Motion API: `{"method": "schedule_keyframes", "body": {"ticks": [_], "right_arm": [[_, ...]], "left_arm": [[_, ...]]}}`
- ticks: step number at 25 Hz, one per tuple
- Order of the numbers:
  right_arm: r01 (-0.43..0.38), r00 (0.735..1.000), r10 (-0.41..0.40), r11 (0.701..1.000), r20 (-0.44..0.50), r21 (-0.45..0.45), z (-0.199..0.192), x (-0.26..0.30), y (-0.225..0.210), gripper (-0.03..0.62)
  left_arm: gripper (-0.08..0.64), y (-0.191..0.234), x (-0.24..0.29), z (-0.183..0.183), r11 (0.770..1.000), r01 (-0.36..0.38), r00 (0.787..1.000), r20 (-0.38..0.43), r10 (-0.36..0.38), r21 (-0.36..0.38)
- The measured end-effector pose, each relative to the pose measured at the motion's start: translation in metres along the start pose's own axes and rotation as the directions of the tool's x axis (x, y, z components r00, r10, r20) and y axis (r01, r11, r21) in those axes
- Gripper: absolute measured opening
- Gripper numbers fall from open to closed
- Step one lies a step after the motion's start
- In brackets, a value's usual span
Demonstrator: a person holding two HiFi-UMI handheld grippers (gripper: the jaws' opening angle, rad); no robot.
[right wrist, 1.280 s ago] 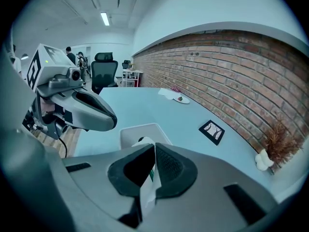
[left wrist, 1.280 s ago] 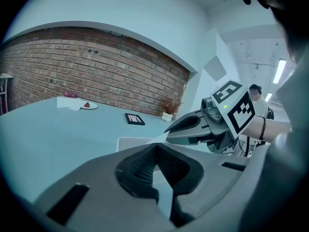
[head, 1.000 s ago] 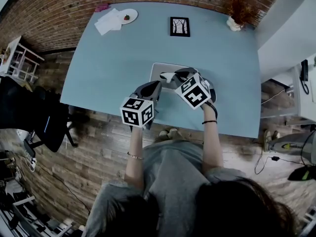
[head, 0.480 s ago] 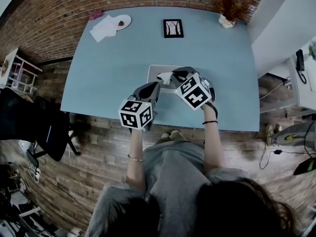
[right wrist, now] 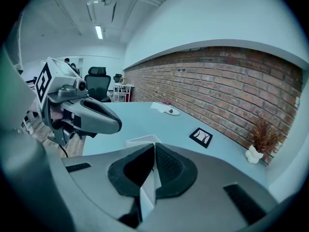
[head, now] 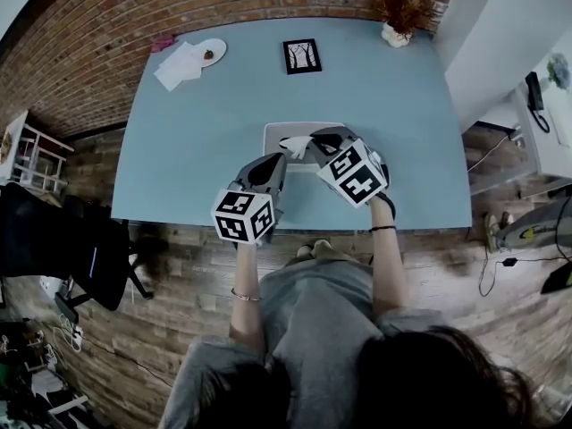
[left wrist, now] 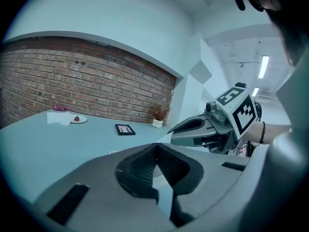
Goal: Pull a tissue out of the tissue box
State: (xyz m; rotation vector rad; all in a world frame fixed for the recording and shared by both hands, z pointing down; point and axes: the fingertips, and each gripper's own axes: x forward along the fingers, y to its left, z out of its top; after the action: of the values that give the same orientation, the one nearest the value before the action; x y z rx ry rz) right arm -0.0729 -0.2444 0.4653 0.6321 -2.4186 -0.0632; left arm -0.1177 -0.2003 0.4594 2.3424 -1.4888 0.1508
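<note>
Box (head: pixel 277 130): on the worktop (head: pixel 188 141), close to the edge on my side.
Tissue (right wrist: pixel 147 191): white, pinched in my right tool, over the box top.
Right tool (right wrist: pixel 154 147): jaws closed tight on the tissue, just above the box.
Left tool (left wrist: pixel 155 148): jaws together with nothing between them, just beside the box on its left.
Picture frame (head: pixel 301 55): behind the box, well apart from it.
Plate (head: pixel 211 52): far behind the box, to the left.

Smooth matt tabletop (head: pixel 206 150), rough brick wall (head: pixel 80 52), thin white paper tissue (head: pixel 293 141), wood-plank floor (head: pixel 179 275).
</note>
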Motion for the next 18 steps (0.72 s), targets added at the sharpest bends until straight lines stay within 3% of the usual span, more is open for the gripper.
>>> {"method": "schedule_keyframes", "body": {"ticks": [18], "right_arm": [[0.118,0.99,-0.12,0.992,0.068,0.045,0.001,-0.02,0.003,0.003]], "left_arm": [[0.003,-0.01,-0.014,0.009,0.996,0.063,0.998,0.025,-0.064,0.061]]}}
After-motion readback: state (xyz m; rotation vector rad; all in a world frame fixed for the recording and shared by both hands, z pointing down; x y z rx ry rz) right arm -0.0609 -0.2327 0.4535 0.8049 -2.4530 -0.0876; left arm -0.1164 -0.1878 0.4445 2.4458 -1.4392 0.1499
